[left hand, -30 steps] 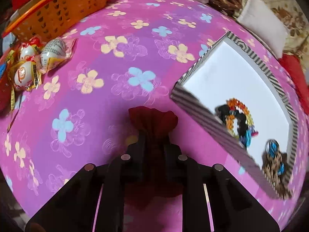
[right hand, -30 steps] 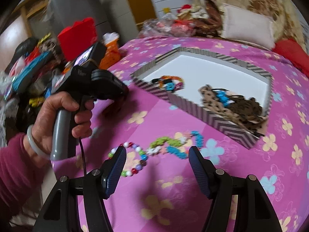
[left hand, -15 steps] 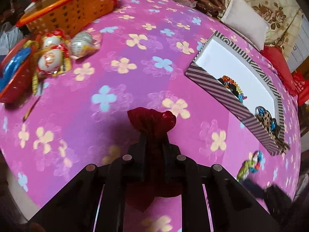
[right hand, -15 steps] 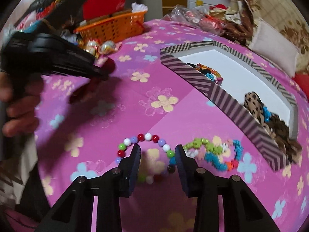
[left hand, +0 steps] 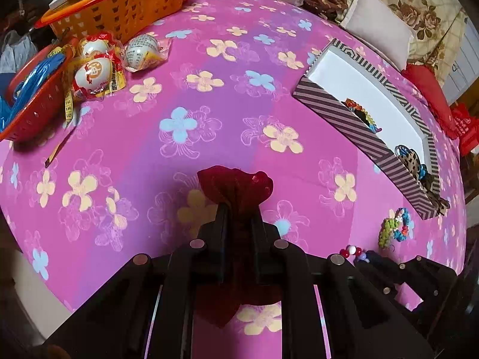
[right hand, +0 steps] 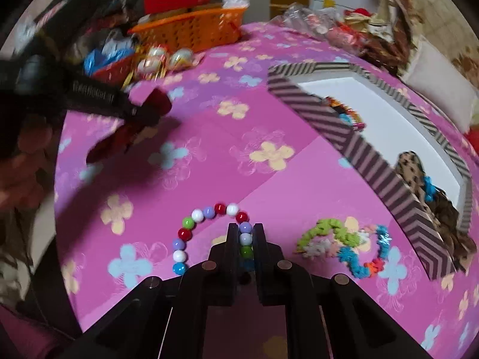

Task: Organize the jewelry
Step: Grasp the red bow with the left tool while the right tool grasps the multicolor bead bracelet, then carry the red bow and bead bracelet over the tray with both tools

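My left gripper [left hand: 238,206] is shut on a dark red cloth pouch [left hand: 236,184], held above the pink flowered cloth; it also shows blurred in the right wrist view [right hand: 149,110]. My right gripper [right hand: 245,229] is shut on a bracelet of round coloured beads [right hand: 209,212] lying on the cloth. A green, blue and white knitted bracelet [right hand: 344,246] lies just right of it. The striped box [right hand: 317,113] with a white floor holds a beaded bracelet [right hand: 347,113] and a leopard-print scrunchie [right hand: 413,167].
An orange basket [left hand: 119,3], wrapped eggs [left hand: 98,71] and a red colander [left hand: 33,98] stand at the far left. A white pillow [left hand: 377,33] and a red cushion [left hand: 431,92] lie behind the box. The table edge runs along the left.
My right gripper has moved down onto the bead bracelet and closed on it. My left gripper has drawn back left from the box with the red pouch.
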Available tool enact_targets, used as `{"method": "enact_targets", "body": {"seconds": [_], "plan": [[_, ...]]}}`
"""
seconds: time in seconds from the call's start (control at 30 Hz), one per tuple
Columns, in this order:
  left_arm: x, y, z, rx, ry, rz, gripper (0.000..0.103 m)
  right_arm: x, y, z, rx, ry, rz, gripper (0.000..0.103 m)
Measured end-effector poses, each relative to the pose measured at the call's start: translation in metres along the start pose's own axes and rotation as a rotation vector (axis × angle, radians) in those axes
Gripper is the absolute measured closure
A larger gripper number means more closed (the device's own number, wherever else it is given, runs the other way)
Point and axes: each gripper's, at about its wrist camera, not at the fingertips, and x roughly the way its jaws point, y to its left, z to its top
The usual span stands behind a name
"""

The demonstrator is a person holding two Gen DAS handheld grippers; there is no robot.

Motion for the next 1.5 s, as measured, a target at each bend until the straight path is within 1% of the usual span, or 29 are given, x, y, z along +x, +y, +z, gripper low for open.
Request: {"method": "enact_targets", "body": {"seconds": [0.03,0.1,0.3,0.7,1.0,1.2,1.3,1.5], "plan": [[-0.002,-0.001,0.000,0.004,-0.004,0.002,0.091,-0.009,-0.004,0.001,0.032,-0.023,0.018,0.094],[-0.005,-0.003,0.000,0.013,-0.015,0.007,0.091,-0.020,-0.005,0.006,0.043,-0.048,0.024,0.094],[-0.017,-0.016,0.004,0.031,-0.045,0.001,0.091,-0.050,-0.013,0.023,0.049,-0.105,-0.010,0.094],[-0.032,-0.055,0.013,0.117,-0.110,0.045,0.091,-0.081,-0.041,0.039,0.094,-0.166,-0.067,0.094],[-0.035,-0.091,0.028,0.192,-0.169,0.077,0.091,-0.090,-0.082,0.057,0.147,-0.190,-0.129,0.094],[-0.028,-0.112,0.041,0.226,-0.182,0.088,0.091,-0.088,-0.107,0.065,0.187,-0.192,-0.154,0.094],[-0.024,-0.119,0.047,0.228,-0.176,0.074,0.091,-0.084,-0.118,0.068,0.211,-0.194,-0.154,0.094],[-0.012,-0.135,0.067,0.225,-0.153,-0.029,0.091,-0.075,-0.135,0.071,0.255,-0.192,-0.151,0.094]]}}
